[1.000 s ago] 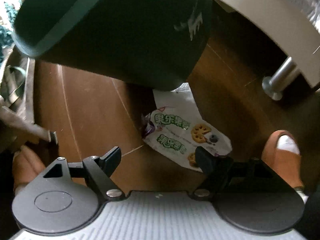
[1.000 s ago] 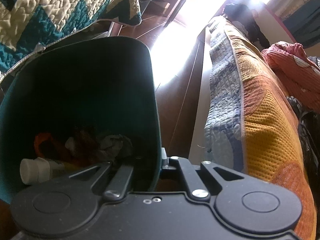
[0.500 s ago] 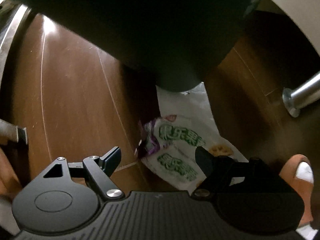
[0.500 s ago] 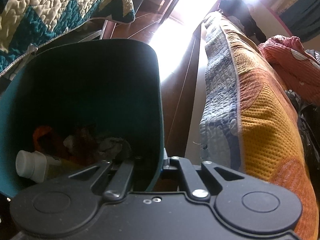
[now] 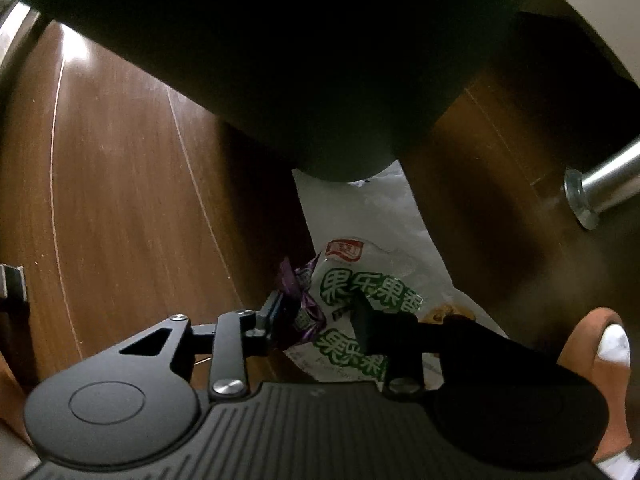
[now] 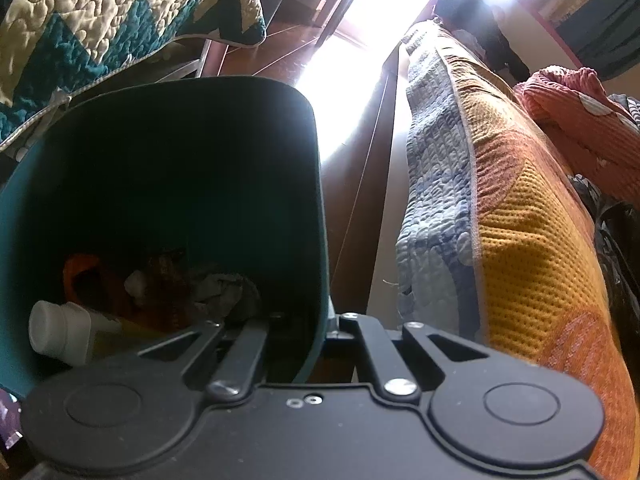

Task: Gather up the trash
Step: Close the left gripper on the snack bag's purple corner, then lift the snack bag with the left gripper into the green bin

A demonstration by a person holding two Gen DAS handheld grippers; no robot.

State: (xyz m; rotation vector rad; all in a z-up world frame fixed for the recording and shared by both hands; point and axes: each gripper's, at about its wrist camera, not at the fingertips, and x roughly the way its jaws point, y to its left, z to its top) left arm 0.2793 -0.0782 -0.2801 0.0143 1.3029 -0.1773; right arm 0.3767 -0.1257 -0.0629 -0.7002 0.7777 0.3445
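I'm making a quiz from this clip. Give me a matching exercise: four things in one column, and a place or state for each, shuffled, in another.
Things:
1. snack bag
2. white bottle
3. bin
4. purple wrapper

Places or states:
a. lying inside the bin
b. rim clamped by the right gripper
c. flat on the wood floor
d. crumpled beside the left gripper's left finger

Pairs: 1-c, 2-a, 3-b, 4-d
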